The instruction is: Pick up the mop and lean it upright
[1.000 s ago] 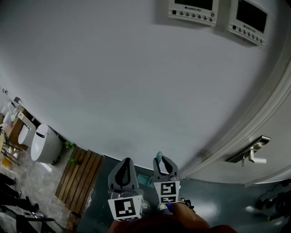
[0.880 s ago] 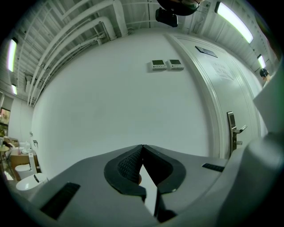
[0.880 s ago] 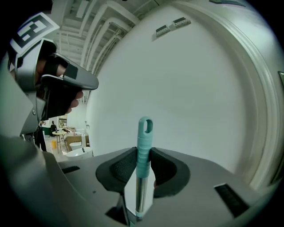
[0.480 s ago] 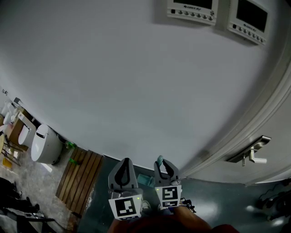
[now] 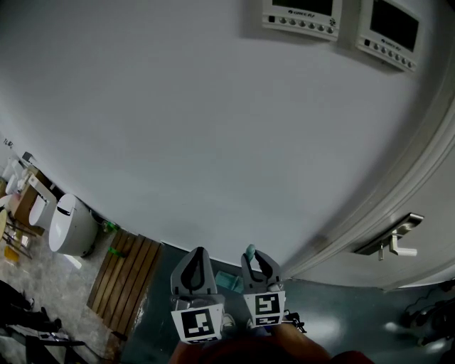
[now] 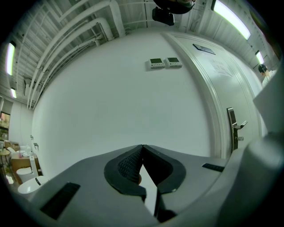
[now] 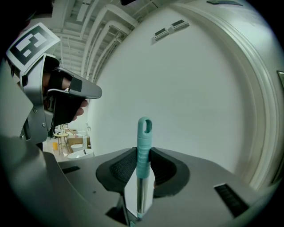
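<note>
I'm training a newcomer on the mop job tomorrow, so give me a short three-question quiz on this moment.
1. True or false: the left claw has its tips closed together.
2. What does the right claw grip? A) a door handle B) the mop handle C) a wooden slat
3. How many control panels show at the top of the head view?

Key: 1 true; 2 B; 3 two.

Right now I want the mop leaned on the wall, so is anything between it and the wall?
Nothing visible. The right tongs grip the mop upright, and only plain wall shows beyond it. The left tongs, shut and empty, sit off to its left. The door is off to the right.
</note>
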A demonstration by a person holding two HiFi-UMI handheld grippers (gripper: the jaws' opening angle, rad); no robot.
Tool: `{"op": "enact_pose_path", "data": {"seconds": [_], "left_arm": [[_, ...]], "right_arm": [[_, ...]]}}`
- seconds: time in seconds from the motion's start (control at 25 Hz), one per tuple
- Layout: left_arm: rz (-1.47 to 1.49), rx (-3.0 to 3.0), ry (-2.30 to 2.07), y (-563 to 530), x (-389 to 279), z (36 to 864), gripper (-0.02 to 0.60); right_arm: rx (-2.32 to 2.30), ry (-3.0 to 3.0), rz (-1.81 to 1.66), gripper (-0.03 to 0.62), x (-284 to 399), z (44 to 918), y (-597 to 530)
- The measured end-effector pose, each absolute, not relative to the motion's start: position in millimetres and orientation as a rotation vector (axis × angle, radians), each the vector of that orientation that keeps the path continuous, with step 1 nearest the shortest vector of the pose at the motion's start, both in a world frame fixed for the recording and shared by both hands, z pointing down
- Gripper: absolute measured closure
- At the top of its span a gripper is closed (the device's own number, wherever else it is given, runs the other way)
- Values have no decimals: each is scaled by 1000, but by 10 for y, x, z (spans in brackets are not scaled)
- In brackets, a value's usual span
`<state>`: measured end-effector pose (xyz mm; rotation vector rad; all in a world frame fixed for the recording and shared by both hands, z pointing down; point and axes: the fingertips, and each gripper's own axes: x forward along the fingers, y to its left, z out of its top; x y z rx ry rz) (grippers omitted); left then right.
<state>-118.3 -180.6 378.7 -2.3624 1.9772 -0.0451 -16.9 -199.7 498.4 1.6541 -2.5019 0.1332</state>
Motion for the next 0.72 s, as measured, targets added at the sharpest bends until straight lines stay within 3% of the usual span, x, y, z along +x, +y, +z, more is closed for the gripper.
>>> {"op": "enact_pose_path", "data": {"seconds": [0.72], "left_arm": [[-23, -2356, 1968, -1768, -1127, 3739, 568]], "right_arm": [[1729, -2565, -71, 487, 22, 4335, -1916]]}}
